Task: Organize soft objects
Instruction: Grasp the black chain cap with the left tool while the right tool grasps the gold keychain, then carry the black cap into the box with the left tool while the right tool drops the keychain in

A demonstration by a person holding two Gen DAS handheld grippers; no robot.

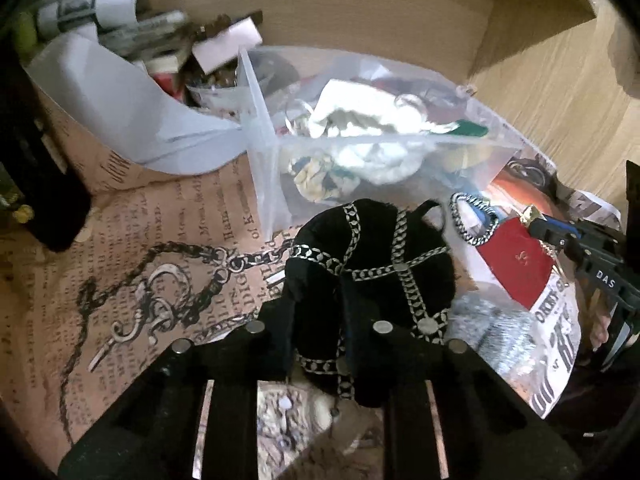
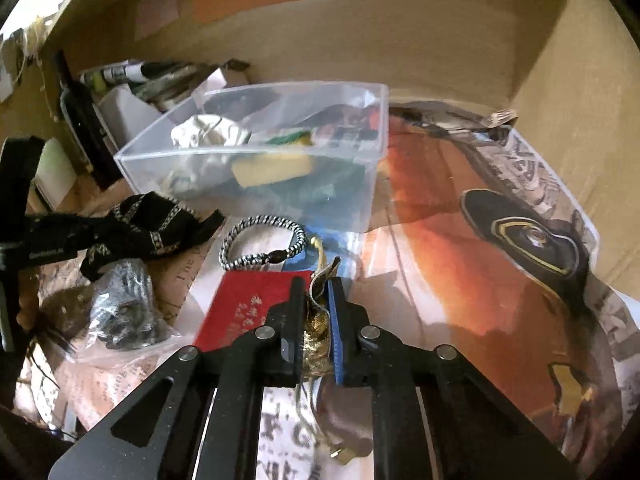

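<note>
My left gripper (image 1: 320, 292) is shut on a black cloth with silver chain print (image 1: 372, 264) and holds it just in front of the clear plastic bin (image 1: 264, 148); the cloth also shows in the right wrist view (image 2: 144, 224). My right gripper (image 2: 318, 304) is shut on a crumpled gold fabric piece (image 2: 316, 328), beside a red pouch (image 2: 248, 308). The right gripper also shows at the right of the left wrist view (image 1: 560, 236). The clear bin (image 2: 256, 96) holds several soft items, white cloth among them (image 1: 360, 116). A black-and-white braided bracelet (image 2: 264, 240) lies between bin and pouch.
A grey fuzzy item in a clear bag (image 2: 124, 308) lies left of the pouch. A white container of markers and papers (image 1: 112, 92) stands behind the bin. Cardboard walls (image 2: 440, 40) enclose the printed paper floor (image 1: 132, 264). A dark bottle (image 2: 80, 120) stands far left.
</note>
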